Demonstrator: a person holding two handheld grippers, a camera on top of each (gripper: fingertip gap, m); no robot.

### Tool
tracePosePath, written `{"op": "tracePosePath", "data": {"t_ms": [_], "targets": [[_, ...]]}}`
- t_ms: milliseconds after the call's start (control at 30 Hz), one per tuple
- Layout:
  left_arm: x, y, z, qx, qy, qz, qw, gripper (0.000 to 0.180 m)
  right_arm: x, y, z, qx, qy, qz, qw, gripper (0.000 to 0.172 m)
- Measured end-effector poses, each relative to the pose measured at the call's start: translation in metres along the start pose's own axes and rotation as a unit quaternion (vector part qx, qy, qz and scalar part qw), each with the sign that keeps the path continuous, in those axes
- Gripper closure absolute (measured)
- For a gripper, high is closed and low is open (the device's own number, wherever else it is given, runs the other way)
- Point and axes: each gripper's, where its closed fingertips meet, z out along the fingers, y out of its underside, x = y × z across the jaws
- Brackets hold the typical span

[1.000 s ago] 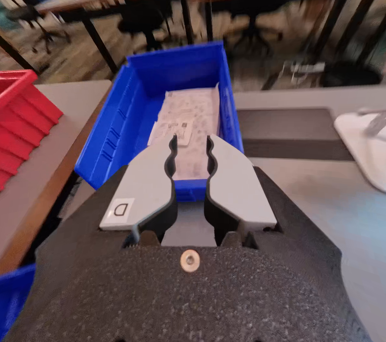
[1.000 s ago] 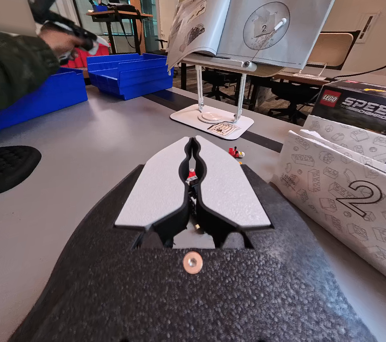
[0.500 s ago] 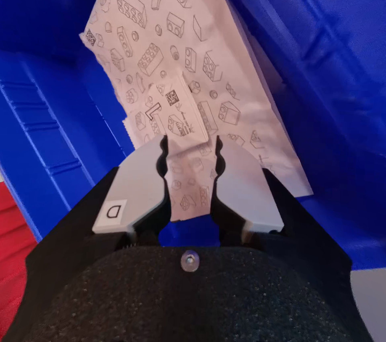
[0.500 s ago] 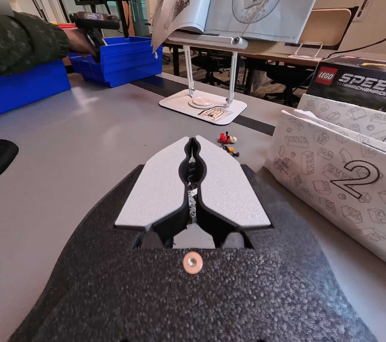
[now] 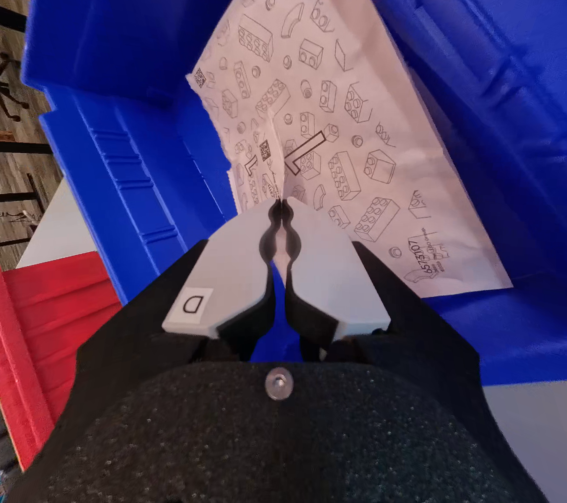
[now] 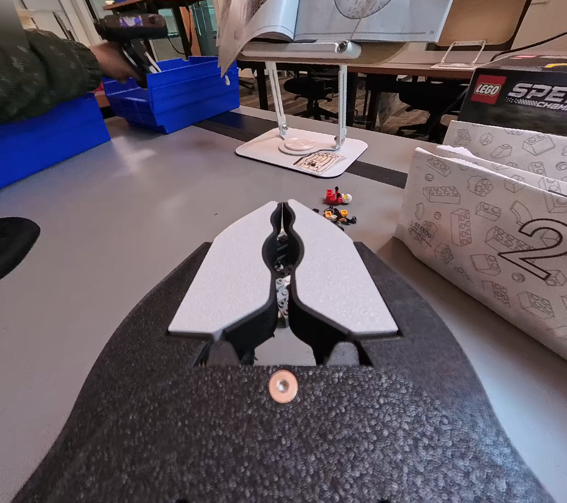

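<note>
2 sets of jaws, both closed now. My left gripper [image 5: 280,205] was open around a small paper bag half a second back; now its tips pinch the folded edge of that small bag [image 5: 260,172], which stands up from the larger printed bag [image 5: 352,119] lying in the blue bin [image 5: 138,150]. A second ago I was still above the bin, looking down at it from the desk side; now I am deep inside it, with the red bin [image 5: 46,319] at my left.

My right gripper [image 6: 282,205] stays shut over the grey desk [image 6: 138,196], with small bricks [image 6: 282,291] seen through the slot below it; whether they are gripped I cannot tell. Loose pieces [image 6: 337,205] lie just right of its tips, nearer than before, beside the white bag [image 6: 491,227] and before the book stand [image 6: 302,147].
</note>
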Motion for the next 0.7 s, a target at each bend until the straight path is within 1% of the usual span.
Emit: {"op": "tracePosePath", "data": {"t_ms": [133,233,300,400,467,567,633,700], "targets": [[-0.006,-0.009,-0.017,0.027,-0.022,0.007,0.999,0.18,-0.002,-0.005,-0.003,0.008,0.0,-0.004,1.0,0.172],[-0.014,-0.021,-0.034,0.056,-0.057,0.02,0.997,0.18,-0.003,-0.006,-0.003,0.009,-0.002,-0.005,1.0,0.172],[-0.02,-0.034,-0.051,0.084,-0.088,0.029,0.992,0.18,-0.004,-0.006,-0.003,0.008,-0.004,-0.004,1.0,0.172],[-0.016,-0.064,-0.091,0.16,-0.125,0.058,0.977,0.18,-0.006,-0.007,-0.003,0.01,-0.006,-0.005,1.0,0.172],[0.006,-0.085,-0.125,0.223,-0.129,0.104,0.961,0.18,-0.006,-0.008,-0.004,0.012,-0.007,-0.005,1.0,0.172],[0.064,-0.103,-0.168,0.292,-0.119,0.212,0.925,0.18,-0.007,-0.01,-0.005,0.015,-0.012,-0.002,1.0,0.172],[0.114,-0.102,-0.177,0.317,-0.098,0.287,0.899,0.18,-0.008,-0.01,-0.006,0.016,-0.017,0.001,1.0,0.172],[0.165,-0.092,-0.17,0.32,-0.07,0.348,0.878,0.18,-0.009,-0.012,-0.007,0.019,-0.022,0.004,1.0,0.171]]}}
